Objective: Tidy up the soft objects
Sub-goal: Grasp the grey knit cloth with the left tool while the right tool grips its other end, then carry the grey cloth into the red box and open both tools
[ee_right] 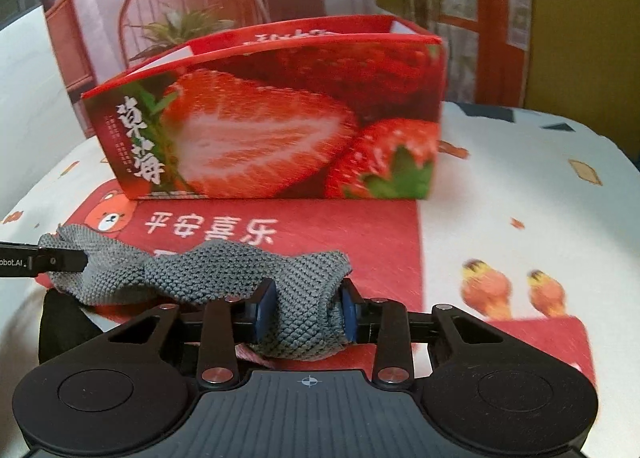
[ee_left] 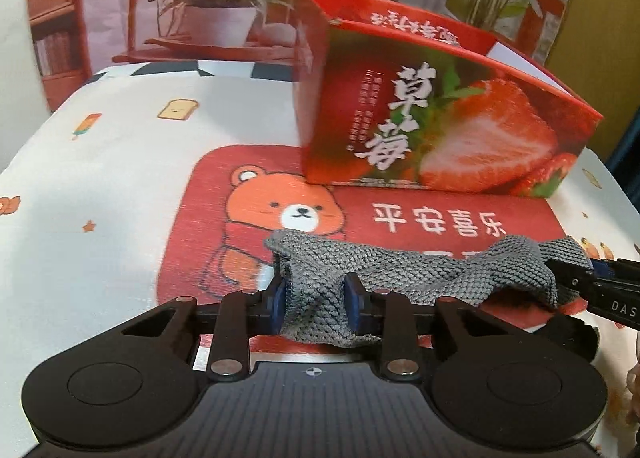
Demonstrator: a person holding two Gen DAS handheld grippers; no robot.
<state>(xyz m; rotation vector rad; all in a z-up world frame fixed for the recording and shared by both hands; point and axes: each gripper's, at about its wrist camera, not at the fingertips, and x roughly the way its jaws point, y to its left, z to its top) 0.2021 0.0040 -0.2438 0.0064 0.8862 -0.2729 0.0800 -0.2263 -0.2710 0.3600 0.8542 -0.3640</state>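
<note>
**Grey knitted cloth gripped at both ends in front of a strawberry box**

A grey knitted cloth [ee_left: 400,270] stretches sideways in front of the strawberry box [ee_left: 432,113], over a red bear mat [ee_left: 248,217]. Its weave is coarse and ribbed, and the fabric is twisted and bunched along its length, with a rumpled hump near the middle. It looks soft and limp, sagging slightly between its two ends.

The left gripper [ee_left: 314,304] pinches one end of the cloth, its blue pads pressed into the bunched fabric from both sides. The right gripper [ee_right: 306,312] clamps the other end the same way, the cloth bulging between its blue pads. No earlier view is available here, so only the grip itself can be told.

The box stands upright behind the cloth, open at the top, printed with a halved strawberry and white Chinese characters. The mat lies under both, showing an orange cartoon bear and white characters, on a pale tablecloth [ee_left: 100,185] with small printed treats.

The inside of the box is hidden by its front wall. Whether the cloth's middle touches the mat or hangs just above it cannot be told. Both views are blurred towards the edges, and each gripper's black body covers the nearest part of the mat. A small pink scrap under the cloth in the right view is too hidden to name.
</note>
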